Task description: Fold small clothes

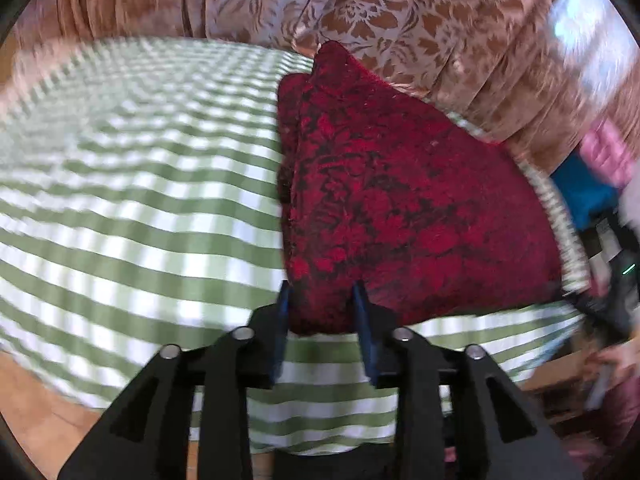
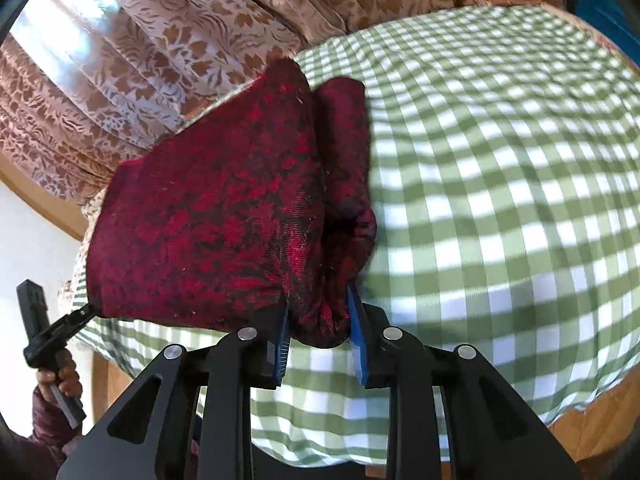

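Note:
A dark red garment with a black floral pattern [image 1: 400,200] hangs stretched above the checked table. My left gripper [image 1: 321,300] is shut on its near lower corner, and the cloth fills the gap between the blue pads. In the right wrist view the same garment [image 2: 208,220] is folded over on itself. My right gripper [image 2: 318,316] is shut on the bunched fold at its lower right end. The left gripper [image 2: 89,310] shows there at the far left, pinching the opposite corner, held by a person's hand [image 2: 60,376].
A green and white checked cloth [image 1: 140,200] [image 2: 500,200] covers the table beneath the garment. Patterned brown curtains [image 1: 380,12] [image 2: 180,60] hang close behind it. Wooden floor [image 2: 592,412] shows past the table's edge. A blue object [image 1: 584,196] sits at the right.

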A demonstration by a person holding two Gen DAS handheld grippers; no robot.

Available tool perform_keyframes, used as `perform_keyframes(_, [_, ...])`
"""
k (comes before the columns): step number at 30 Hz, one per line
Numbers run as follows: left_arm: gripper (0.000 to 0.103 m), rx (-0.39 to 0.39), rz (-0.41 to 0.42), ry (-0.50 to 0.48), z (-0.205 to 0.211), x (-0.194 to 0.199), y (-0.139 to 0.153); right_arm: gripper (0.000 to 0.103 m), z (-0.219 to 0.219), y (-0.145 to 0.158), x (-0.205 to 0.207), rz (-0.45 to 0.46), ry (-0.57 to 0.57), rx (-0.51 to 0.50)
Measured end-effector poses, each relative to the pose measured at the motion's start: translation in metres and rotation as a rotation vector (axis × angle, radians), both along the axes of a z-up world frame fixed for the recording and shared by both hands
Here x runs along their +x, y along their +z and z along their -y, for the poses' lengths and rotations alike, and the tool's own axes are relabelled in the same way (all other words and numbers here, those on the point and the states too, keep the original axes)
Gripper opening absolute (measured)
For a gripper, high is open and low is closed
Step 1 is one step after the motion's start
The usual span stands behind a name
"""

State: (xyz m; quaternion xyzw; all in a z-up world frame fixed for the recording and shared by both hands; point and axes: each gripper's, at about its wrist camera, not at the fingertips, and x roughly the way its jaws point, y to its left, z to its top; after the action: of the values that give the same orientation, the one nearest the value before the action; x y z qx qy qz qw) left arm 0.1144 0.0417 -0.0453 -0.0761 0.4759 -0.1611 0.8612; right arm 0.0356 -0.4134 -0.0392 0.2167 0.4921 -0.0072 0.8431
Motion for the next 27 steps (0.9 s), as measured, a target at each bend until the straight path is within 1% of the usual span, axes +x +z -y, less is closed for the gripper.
perform_keyframes(2, [0.048, 0.083, 0.043, 0.016, 0.005, -0.004, 0.007, 0.027, -0.002, -0.002, 0.002, -0.007, -0.01, -0.008])
perform_keyframes(3, [0.048, 0.115, 0.065, 0.022, 0.007, -0.004, 0.012, 0.027, -0.004, -0.004, 0.004, -0.014, -0.01, -0.013])
perform_keyframes(4, [0.048, 0.125, 0.079, 0.03, 0.006, -0.004, 0.017, 0.029, -0.007, -0.004, 0.005, -0.021, -0.009, -0.025])
perform_keyframes(5, [0.048, 0.126, 0.086, 0.038, 0.005, -0.003, 0.021, 0.032, -0.009, -0.004, 0.007, -0.032, -0.007, -0.044])
perform_keyframes(6, [0.049, 0.125, 0.096, 0.051, 0.003, -0.002, 0.026, 0.036, -0.01, -0.003, 0.007, -0.037, -0.006, -0.05])
perform_keyframes(7, [0.05, 0.128, 0.105, 0.064, 0.0, 0.0, 0.03, 0.049, -0.01, 0.0, 0.007, -0.034, -0.012, -0.051])
perform_keyframes(8, [0.052, 0.13, 0.11, 0.072, -0.002, 0.0, 0.033, 0.057, -0.008, 0.005, 0.006, -0.021, -0.03, -0.061])
perform_keyframes(11, [0.056, 0.13, 0.127, 0.094, -0.009, 0.0, 0.039, 0.058, -0.008, 0.021, 0.006, 0.022, -0.04, -0.082])
perform_keyframes(12, [0.057, 0.133, 0.132, 0.101, -0.01, 0.001, 0.039, 0.062, -0.009, 0.027, 0.007, 0.038, -0.038, -0.086])
perform_keyframes(13, [0.058, 0.138, 0.134, 0.105, -0.011, 0.002, 0.04, 0.071, -0.01, 0.032, 0.009, 0.054, -0.036, -0.093])
perform_keyframes(16, [0.058, 0.146, 0.133, 0.112, -0.01, 0.005, 0.038, 0.072, -0.015, 0.043, 0.021, 0.101, -0.031, -0.124])
perform_keyframes(18, [0.058, 0.149, 0.132, 0.112, -0.01, 0.005, 0.037, 0.072, -0.022, 0.042, 0.034, 0.093, -0.013, -0.148])
perform_keyframes(19, [0.058, 0.149, 0.13, 0.112, -0.011, 0.005, 0.037, 0.072, -0.026, 0.041, 0.038, 0.087, -0.006, -0.164])
perform_keyframes(20, [0.058, 0.149, 0.129, 0.111, -0.011, 0.005, 0.036, 0.062, -0.03, 0.037, 0.043, 0.073, 0.004, -0.182])
perform_keyframes(21, [0.058, 0.148, 0.125, 0.111, -0.011, 0.005, 0.035, 0.056, -0.032, 0.033, 0.044, 0.061, 0.012, -0.184])
perform_keyframes(22, [0.058, 0.148, 0.119, 0.11, -0.011, 0.005, 0.033, 0.042, -0.035, 0.028, 0.045, 0.043, 0.019, -0.192])
perform_keyframes(23, [0.056, 0.15, 0.114, 0.108, -0.01, 0.005, 0.031, 0.028, -0.037, 0.022, 0.046, 0.02, 0.019, -0.23])
perform_keyframes(24, [0.056, 0.156, 0.109, 0.109, -0.01, 0.006, 0.03, 0.027, -0.038, 0.018, 0.046, 0.01, 0.023, -0.257])
perform_keyframes(25, [0.056, 0.16, 0.107, 0.11, -0.009, 0.006, 0.029, 0.024, -0.035, 0.015, 0.044, 0.009, 0.015, -0.249])
perform_keyframes(27, [0.056, 0.157, 0.105, 0.109, -0.009, 0.006, 0.028, 0.024, -0.028, 0.009, 0.042, 0.003, 0.004, -0.231])
